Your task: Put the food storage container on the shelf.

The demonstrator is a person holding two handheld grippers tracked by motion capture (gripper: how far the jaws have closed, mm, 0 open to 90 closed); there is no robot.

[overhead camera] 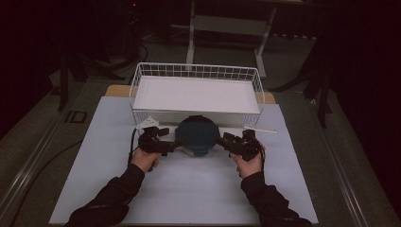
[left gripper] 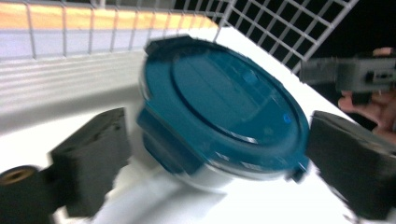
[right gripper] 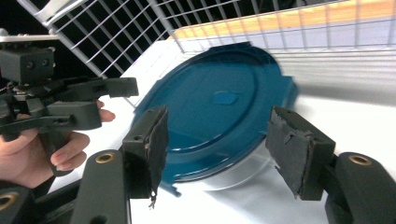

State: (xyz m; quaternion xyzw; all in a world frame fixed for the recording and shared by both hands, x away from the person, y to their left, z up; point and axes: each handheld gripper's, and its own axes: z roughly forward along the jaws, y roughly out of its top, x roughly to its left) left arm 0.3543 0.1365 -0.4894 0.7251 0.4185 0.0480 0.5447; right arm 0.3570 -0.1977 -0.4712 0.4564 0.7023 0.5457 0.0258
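Observation:
A round container (overhead camera: 197, 134) with a dark teal clip-on lid (left gripper: 224, 102) and a clear base sits on the pale mat (overhead camera: 189, 189), just in front of the wire basket. My left gripper (overhead camera: 174, 142) is at its left edge, open, and in the left gripper view its jaws (left gripper: 219, 163) stand wide on either side of the lid. My right gripper (overhead camera: 222, 139) is at the container's right edge, also open. In the right gripper view the lid (right gripper: 219, 112) shows between and beyond its jaws (right gripper: 224, 154), with the left gripper (right gripper: 93, 100) beyond in a hand.
A white wire basket (overhead camera: 196, 72) with a flat white liner stands right behind the container. A thin white stick (overhead camera: 262, 129) lies at the basket's front right, and a white tag (overhead camera: 147, 121) hangs at its front left. The mat spreads wide toward the person.

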